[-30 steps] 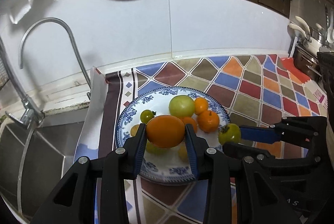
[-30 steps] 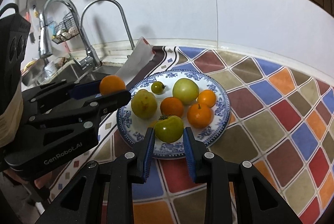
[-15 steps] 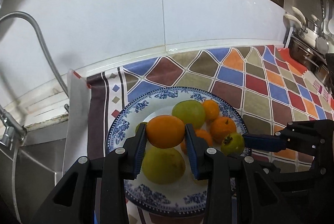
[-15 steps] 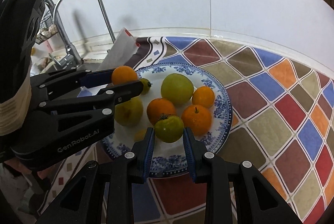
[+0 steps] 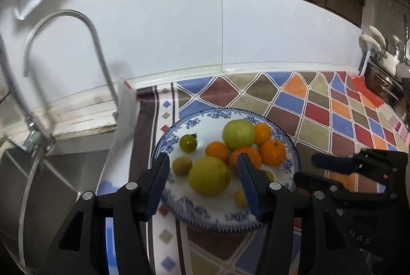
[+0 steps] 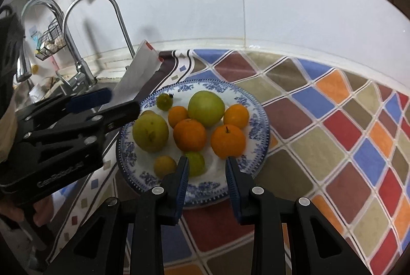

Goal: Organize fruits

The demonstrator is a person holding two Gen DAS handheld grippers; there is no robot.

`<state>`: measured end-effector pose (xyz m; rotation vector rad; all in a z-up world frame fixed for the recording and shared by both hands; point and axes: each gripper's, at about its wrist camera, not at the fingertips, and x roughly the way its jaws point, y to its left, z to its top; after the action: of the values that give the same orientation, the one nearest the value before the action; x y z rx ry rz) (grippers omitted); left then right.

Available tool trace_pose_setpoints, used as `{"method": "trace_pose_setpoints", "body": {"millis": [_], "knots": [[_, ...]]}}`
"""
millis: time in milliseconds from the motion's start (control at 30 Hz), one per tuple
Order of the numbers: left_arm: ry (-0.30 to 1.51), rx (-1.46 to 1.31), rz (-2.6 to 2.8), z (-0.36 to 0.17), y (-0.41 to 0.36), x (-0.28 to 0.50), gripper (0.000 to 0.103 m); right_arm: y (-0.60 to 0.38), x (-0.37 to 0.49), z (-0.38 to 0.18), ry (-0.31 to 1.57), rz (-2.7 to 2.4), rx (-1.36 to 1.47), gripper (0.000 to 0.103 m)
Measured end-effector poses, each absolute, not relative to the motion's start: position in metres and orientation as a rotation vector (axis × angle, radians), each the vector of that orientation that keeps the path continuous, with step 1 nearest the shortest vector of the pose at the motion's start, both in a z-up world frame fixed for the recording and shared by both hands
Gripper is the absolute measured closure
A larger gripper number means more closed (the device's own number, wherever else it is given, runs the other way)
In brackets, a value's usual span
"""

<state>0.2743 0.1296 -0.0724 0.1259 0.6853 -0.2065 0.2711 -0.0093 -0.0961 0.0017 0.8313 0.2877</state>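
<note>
Both jaws spread wide and empty — the left hand-held gripper [image 5: 203, 173] hovers over the near side of the blue-and-white plate [image 5: 179, 131], its fingers straddling the big yellow-green fruit [image 5: 209, 175] without touching it. The right hand-held gripper [image 6: 207, 173] is gaping too, poised at the plate's 6 o'clock rim, with a small green tomato [image 6: 196, 163] lying on the plate just ahead of its left finger. All the fruit sits on the plate: a large green tomato [image 6: 206, 108] toward 12 o'clock, an orange [image 6: 189, 134] at the centre, a second orange [image 6: 228, 140] at about 4 o'clock, and a smaller orange fruit [image 6: 236, 116] at 2 o'clock. A tiny dark-green tomato [image 6: 164, 102] rests near 11 o'clock, and a small yellow fruit [image 6: 164, 165] at 7 o'clock. The plate stands on the surface, which is covered by a diamond-patterned cloth [image 6: 333, 126] — with a curved tap [image 6: 102, 18] off at 10 o'clock.
</note>
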Motion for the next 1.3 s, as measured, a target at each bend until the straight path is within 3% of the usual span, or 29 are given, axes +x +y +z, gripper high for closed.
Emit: {"method": "trace_pose_setpoints", "body": {"millis": [267, 400, 467, 567, 1000, 1300], "knots": [[0.634, 0.093, -0.126, -0.051, 0.124, 0.216, 0.03, -0.026, 0.222, -0.065, 0.709, 0.229, -0.02, 0.046], [0.592, 0.087, -0.08, -0.041, 0.118, 0.188, 0.019, -0.041, 0.196, -0.049, 0.658, 0.196, -0.018, 0.039], [0.575, 0.089, -0.069, -0.037, 0.113, 0.173, 0.016, -0.048, 0.185, -0.043, 0.641, 0.181, -0.022, 0.031], [0.56, 0.092, -0.057, -0.033, 0.105, 0.153, 0.014, -0.059, 0.165, -0.037, 0.614, 0.157, -0.021, 0.026], [0.502, 0.084, -0.021, -0.02, 0.071, 0.072, 0.002, -0.104, 0.087, -0.02, 0.562, 0.126, -0.019, 0.018], [0.474, 0.095, -0.014, -0.011, 0.055, 0.025, 0.0, -0.123, 0.035, -0.011, 0.53, 0.11, -0.015, 0.016]]}}
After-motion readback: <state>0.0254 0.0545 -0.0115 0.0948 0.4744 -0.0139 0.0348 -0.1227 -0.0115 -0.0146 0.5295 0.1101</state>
